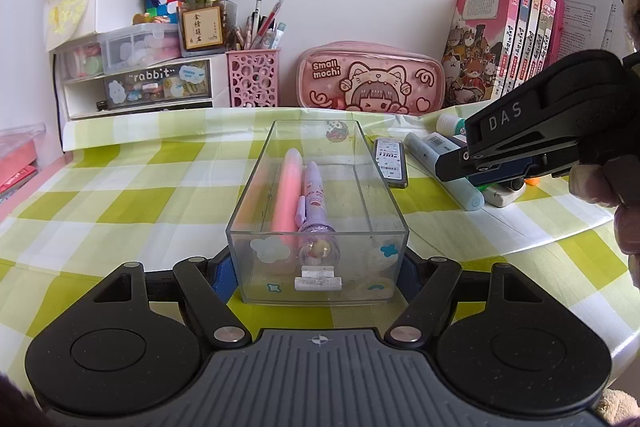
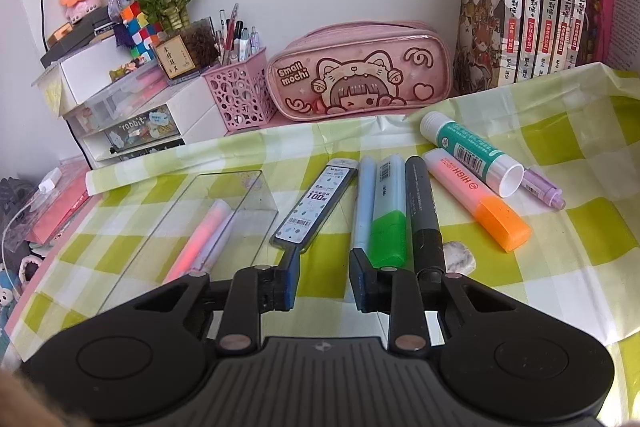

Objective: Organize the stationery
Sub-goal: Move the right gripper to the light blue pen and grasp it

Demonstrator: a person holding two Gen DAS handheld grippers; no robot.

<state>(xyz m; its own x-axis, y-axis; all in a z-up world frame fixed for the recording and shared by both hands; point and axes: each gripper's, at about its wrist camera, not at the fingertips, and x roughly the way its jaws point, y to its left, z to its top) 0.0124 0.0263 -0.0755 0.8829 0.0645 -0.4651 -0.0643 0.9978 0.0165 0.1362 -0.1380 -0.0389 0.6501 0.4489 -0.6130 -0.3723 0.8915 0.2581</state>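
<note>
A clear plastic tray (image 1: 320,211) was held steady on the green-checked tablecloth (image 1: 120,195), its near end clamped between the pads of the left gripper (image 1: 316,275), while the right gripper (image 2: 324,277) was poised low over the loose stationery just beside the tray. Two items were already seen lying lengthwise inside the tray: a pink highlighter (image 1: 286,195) and a purple pen (image 1: 314,207), side by side and touching. The right gripper's jaws were parted with nothing pressed between them; a pale blue pen (image 2: 363,203) lay at the gap, flanked by a pencil-lead case (image 2: 310,207) and a green-capped highlighter (image 2: 387,215), with a black marker (image 2: 424,215) next in the row. Further off lay an orange-capped highlighter (image 2: 476,199), a glue stick (image 2: 472,155) and a small purple pen (image 2: 544,191). The tight packing of that row was judged the main risk: a closing finger could catch the neighbouring case or highlighter instead of, or together with, the blue pen, and round barrels could roll aside on the slick cloth. It was also judged that any slackening of the left grip could let the light tray slide when a further item was dropped in.
</note>
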